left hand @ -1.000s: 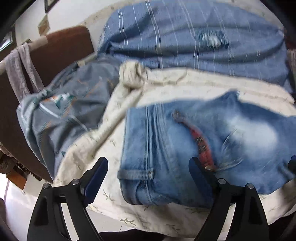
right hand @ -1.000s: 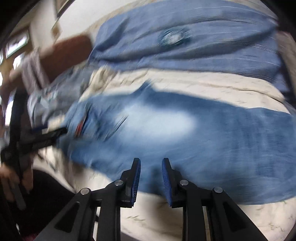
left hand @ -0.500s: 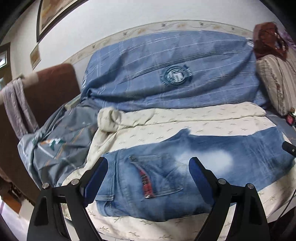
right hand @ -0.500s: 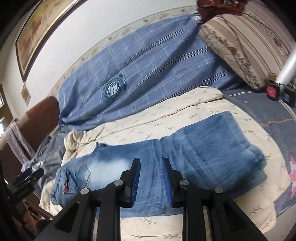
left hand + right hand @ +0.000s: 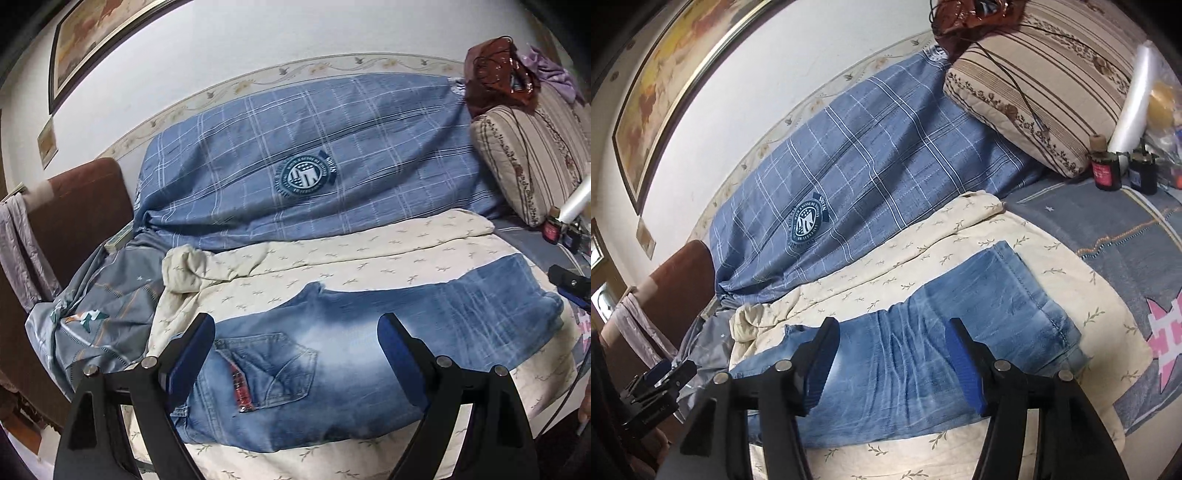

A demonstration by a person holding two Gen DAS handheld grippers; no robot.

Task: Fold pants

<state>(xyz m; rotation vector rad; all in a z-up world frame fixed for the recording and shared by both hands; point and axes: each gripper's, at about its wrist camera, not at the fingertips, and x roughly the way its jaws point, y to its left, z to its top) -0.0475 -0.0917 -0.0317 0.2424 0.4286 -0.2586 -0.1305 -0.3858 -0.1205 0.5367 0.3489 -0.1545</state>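
Blue jeans (image 5: 369, 354) lie flat on a cream blanket (image 5: 332, 258), folded lengthwise, waist and back pocket at the left, leg hems at the right. They also show in the right wrist view (image 5: 923, 350). My left gripper (image 5: 295, 354) is open and empty, held above the waist end. My right gripper (image 5: 894, 365) is open and empty, held above the middle of the legs. The left gripper shows at the left edge of the right wrist view (image 5: 661, 384).
A blue plaid cover (image 5: 314, 166) lies along the wall behind. A striped pillow (image 5: 1034, 81) sits at the right, with two small dark bottles (image 5: 1108, 170) and a plastic roll (image 5: 1134, 96) beside it. A grey sheet (image 5: 92, 314) is bunched at the left by a brown headboard (image 5: 85, 206).
Both grippers have drawn back and up from the jeans. My right gripper has opened from nearly shut. The jeans lie still.
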